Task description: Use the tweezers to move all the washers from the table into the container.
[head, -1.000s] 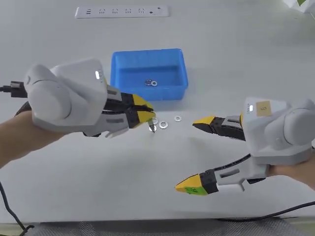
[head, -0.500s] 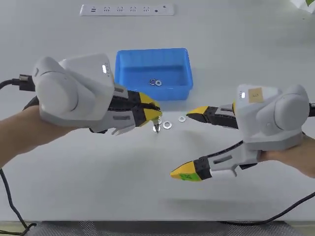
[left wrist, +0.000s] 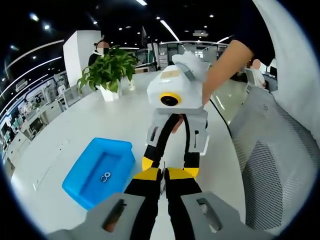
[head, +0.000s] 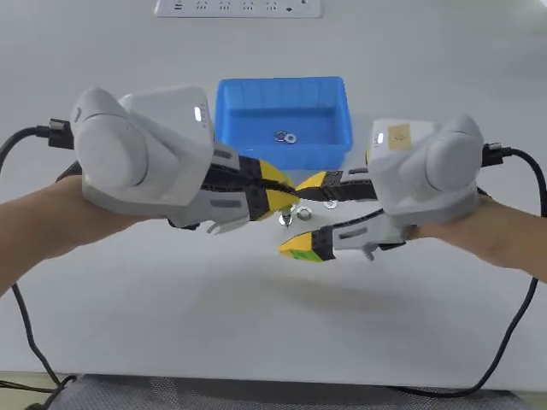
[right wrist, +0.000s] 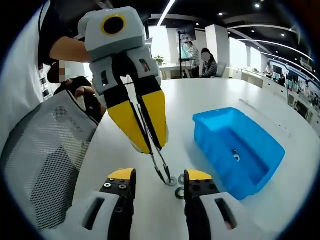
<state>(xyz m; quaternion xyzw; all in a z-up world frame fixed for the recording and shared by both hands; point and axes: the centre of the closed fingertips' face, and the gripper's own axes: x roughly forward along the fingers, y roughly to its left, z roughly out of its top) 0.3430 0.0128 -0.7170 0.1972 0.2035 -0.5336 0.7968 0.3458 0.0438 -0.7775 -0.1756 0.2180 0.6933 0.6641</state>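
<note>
Bright open-plan office, white surface (head: 171, 325): two grippers meet nose to nose over the loose washers (right wrist: 172, 181), with the blue container (head: 299, 157) at 12 o'clock beyond them.
The left gripper (head: 289, 198) has its jaws pinched tight on the tweezers (right wrist: 159, 159). In the right gripper view their long axis slants toward 5 o'clock, tips down at one washer. The right gripper (head: 303, 215) faces it, jaws spread wide, holding nothing. Two more washers (head: 286, 137) lie inside the container. The tan label (head: 398, 135) on the right gripper is too small to read, and the power strip (head: 239, 8) is cut off at 12 o'clock.
</note>
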